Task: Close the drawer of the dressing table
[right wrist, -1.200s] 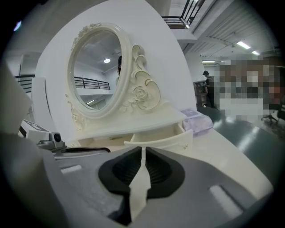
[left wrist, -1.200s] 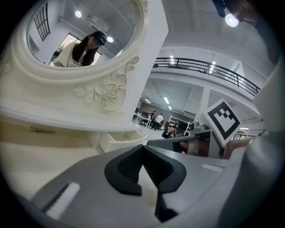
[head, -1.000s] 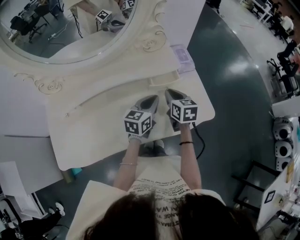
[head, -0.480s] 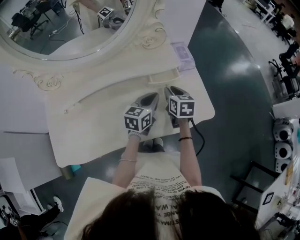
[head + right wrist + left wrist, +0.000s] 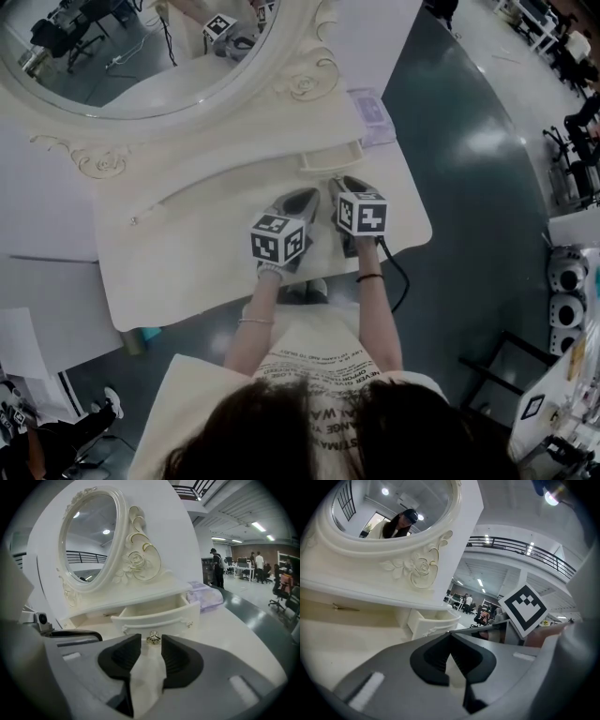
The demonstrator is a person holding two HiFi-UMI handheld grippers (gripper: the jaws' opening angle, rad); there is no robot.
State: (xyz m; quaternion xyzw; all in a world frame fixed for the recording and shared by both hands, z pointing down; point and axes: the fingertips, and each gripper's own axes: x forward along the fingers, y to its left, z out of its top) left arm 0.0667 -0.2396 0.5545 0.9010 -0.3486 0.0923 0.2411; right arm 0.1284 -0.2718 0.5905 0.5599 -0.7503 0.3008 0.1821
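The cream dressing table has a small drawer pulled out under the mirror shelf at the right. In the right gripper view the drawer's curved front faces me, its gold knob just beyond my fingertips. My right gripper points at that knob, and its jaws are opening with nothing pressed between the pads. In the head view, the right gripper is right in front of the drawer. My left gripper rests beside it on the tabletop, with its pads meeting at the tips on nothing.
A large oval mirror in a carved frame stands behind the drawer. A lilac box lies at the table's back right corner. The table's right edge is close to my right gripper. Grey floor and office chairs lie beyond.
My right gripper has edged a little closer to the drawer front. The left gripper has stayed where it was, and the drawer has not moved.
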